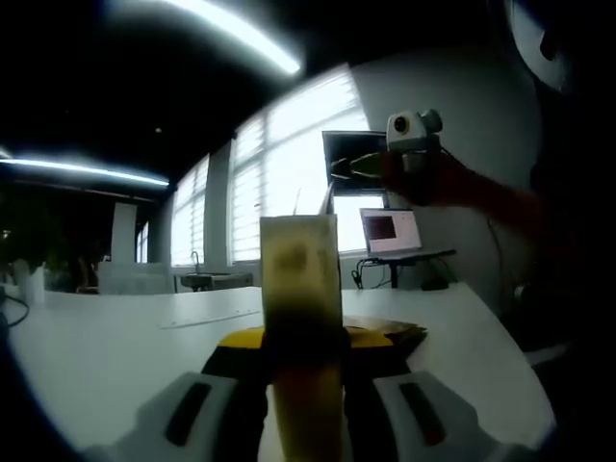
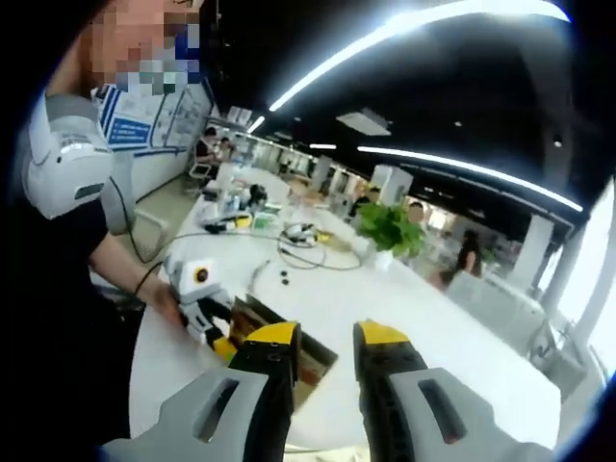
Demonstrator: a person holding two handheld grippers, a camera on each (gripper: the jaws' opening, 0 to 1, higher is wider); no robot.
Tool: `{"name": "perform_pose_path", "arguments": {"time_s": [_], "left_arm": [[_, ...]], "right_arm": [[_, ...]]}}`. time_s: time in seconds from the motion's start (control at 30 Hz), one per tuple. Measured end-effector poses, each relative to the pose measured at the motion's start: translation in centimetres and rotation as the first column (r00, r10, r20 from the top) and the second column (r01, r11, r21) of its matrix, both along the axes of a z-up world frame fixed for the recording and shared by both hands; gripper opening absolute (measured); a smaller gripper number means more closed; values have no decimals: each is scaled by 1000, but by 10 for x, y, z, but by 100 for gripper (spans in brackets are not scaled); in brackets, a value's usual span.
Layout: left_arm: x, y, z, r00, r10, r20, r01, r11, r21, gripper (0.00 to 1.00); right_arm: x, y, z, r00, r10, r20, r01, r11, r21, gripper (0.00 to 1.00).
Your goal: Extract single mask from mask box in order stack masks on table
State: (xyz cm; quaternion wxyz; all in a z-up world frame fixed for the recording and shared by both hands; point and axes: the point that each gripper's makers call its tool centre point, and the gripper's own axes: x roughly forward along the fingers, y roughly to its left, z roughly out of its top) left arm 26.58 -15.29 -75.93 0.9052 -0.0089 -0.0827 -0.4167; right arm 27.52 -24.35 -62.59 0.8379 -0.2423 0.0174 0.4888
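Hiding much of the left gripper, a blurred tan cardboard mask box is clamped upright between its jaws above the white table; no print can be read. The right gripper is held apart, empty.

Landmark: white table. Mask box lies on it at the near edge, left gripper touching the box's left side. Cables lie farther back on the table, potted plant behind them. Laptop sits beyond the far end.
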Motion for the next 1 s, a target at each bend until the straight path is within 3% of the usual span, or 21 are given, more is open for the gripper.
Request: {"name": "perform_pose_path", "arguments": {"time_s": [0.3,0.6,0.7,0.8,1.0], "left_arm": [[0,0,0,1000,-1,-1,1,1000,0,31],[0,0,0,1000,-3,-4,3,1000,-2,31],[1,1,-1,1000,-5,-8,5,1000,-4,31],[1,1,-1,1000,-3,-7,3,1000,-2,31],[1,1,-2,1000,-3,-7,3,1000,0,31]], "right_arm": [[6,19,1,997,77,2,-76,990,-117,19],[7,33,-4,991,132,24,-122,961,-247,19],[7,36,-3,990,141,21,-132,959,-252,18],[7,35,-10,987,162,16,-149,939,-311,18],[12,38,-15,982,189,3,-176,916,-360,18]]}}
